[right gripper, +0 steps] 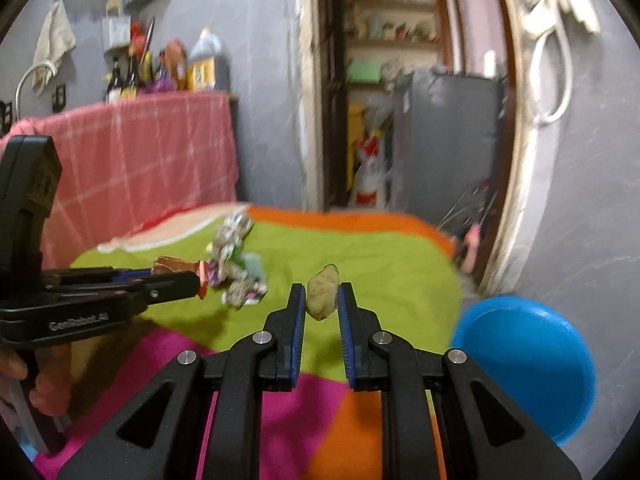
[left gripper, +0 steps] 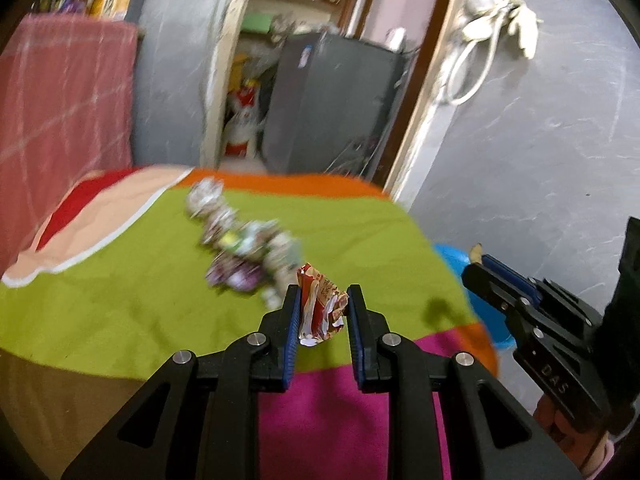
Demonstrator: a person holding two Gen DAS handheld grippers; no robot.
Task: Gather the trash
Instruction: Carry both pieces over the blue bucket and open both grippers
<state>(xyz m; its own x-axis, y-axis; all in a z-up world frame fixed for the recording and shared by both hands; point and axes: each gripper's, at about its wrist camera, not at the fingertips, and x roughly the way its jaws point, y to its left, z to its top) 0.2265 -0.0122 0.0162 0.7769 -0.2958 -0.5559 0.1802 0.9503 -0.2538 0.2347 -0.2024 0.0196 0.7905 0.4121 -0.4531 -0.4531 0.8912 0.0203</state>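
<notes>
While both grippers are loaded, drop risk is the main worry. Left gripper (left gripper: 323, 312) is clamped narrow on a crumpled red-white wrapper (left gripper: 320, 306), gripped mostly at one edge, so it could slip out. Right gripper (right gripper: 322, 300) pinches a pale paper wad (right gripper: 323, 291), lower centre. Blue basin (right gripper: 524, 364) sits lower right, off the bedspread (right gripper: 360, 248); release early and it lands on cloth. Remaining trash pile (left gripper: 240, 240) lies mid-frame.

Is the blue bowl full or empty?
Empty, as far as the right wrist view shows: the blue bowl shows only bare blue inside; its near part is hidden.
</notes>
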